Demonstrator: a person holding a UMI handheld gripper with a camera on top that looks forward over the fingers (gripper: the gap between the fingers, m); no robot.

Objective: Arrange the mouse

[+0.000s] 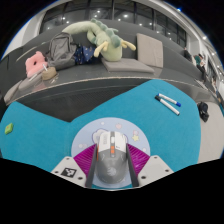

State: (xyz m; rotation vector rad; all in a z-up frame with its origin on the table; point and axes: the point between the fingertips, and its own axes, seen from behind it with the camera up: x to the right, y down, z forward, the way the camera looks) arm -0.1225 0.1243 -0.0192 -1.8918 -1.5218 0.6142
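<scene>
A grey computer mouse (111, 158) with an orange scroll wheel sits between my gripper's (111, 165) two fingers. Both magenta pads (84, 158) press against its sides. The mouse is held just above a round light mouse pad (112, 133) that lies on a teal table mat (60, 125). The fingers' tips are partly hidden under the mouse's body.
A blue and white pen (168, 102) lies on the teal mat to the right. A small green item (9, 128) sits at the mat's left. Beyond the table's far edge, a sofa holds a green plush toy (104, 40), a pink item (38, 66) and a grey cushion (150, 50).
</scene>
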